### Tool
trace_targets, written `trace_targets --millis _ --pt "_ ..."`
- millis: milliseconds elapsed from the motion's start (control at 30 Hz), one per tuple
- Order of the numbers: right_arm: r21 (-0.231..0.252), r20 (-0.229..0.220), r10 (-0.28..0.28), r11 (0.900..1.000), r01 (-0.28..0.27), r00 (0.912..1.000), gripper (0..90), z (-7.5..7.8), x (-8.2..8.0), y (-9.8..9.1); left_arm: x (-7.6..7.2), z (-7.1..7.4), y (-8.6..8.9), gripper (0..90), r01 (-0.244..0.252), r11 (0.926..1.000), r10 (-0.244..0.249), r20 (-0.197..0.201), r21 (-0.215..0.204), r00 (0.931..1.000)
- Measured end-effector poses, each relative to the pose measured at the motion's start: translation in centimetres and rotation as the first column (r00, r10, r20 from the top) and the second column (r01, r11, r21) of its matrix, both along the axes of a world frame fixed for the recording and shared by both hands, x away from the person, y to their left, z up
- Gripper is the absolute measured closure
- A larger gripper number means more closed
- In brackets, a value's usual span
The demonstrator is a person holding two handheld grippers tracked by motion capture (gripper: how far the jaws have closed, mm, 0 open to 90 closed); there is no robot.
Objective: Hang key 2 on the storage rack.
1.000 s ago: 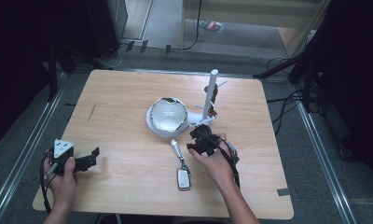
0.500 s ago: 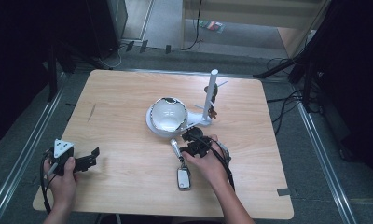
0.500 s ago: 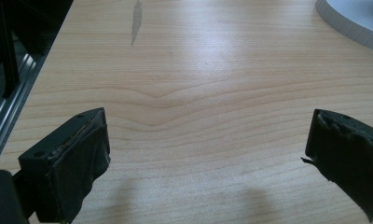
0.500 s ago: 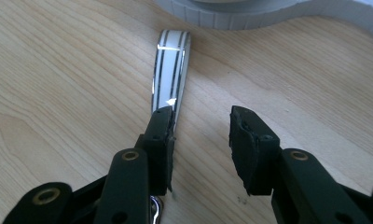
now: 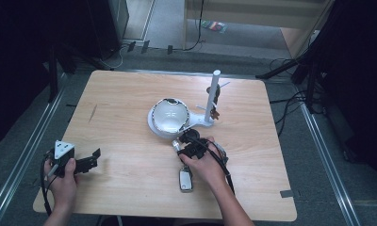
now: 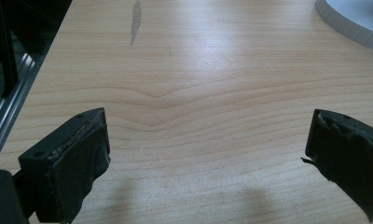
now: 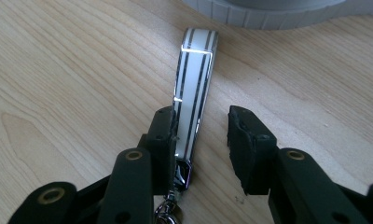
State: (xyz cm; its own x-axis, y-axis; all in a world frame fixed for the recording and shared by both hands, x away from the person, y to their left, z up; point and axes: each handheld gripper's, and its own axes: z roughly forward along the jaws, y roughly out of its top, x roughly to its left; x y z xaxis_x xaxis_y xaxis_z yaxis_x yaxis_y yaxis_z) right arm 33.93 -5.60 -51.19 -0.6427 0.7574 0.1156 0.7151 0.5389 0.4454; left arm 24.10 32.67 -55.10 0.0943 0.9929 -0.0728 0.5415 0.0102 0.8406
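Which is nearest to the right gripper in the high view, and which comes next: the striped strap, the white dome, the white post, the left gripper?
1. striped strap, between the open jaws of the right gripper.
2. white dome, just beyond it.
3. white post, farther back, to the right.
4. left gripper, far off at the table's left edge.

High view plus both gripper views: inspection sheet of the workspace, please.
Surface: light wooden table, dark scuff near far-left.
Job's things: striped grey strap with metal clasp, attached to grey key fob; white dome-shaped lamp base with upright white post.
Clutter: nothing seen.
Grippers: left tongs open over bare wood; right tongs open, straddling the strap.
Cables: black leads trail from both grippers.
Surroundings: grey floor, metal rails, floor cables.
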Motion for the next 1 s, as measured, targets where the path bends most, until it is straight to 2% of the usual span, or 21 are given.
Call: trace_targets --millis 200,367,700,800,1000 --pt "0.018 0.003 0.017 0.9997 -0.017 0.9998 67.8 -0.1 0.2 0.2 0.0 0.0 0.0 0.0 0.001 1.0 -0.001 -0.001 0.001 1.0" --pt "0.006 0.024 0.04 0.9992 -0.04 0.9989 72.0 -0.1 0.0 0.6 0.0 0.0 0.0 0.0 0.002 1.0 -0.002 -0.003 0.001 1.0" --pt "-0.003 0.034 0.064 0.9979 -0.064 0.9974 76.0 -0.1 -0.4 1.3 0.0 0.0 0.0 0.0 0.002 1.0 -0.002 -0.004 0.002 1.0" --pt "-0.05 0.037 0.077 0.9959 -0.075 0.9963 74.9 -0.5 -0.5 1.7 0.0 0.0 0.0 0.0 0.003 1.0 -0.003 -0.004 0.002 1.0" --pt "-0.092 0.064 0.086 0.9925 -0.08 0.9942 77.1 -0.4 -1.1 2.4 0.0 0.0 0.0 0.0 0.003 1.0 -0.003 -0.004 0.0 1.0"
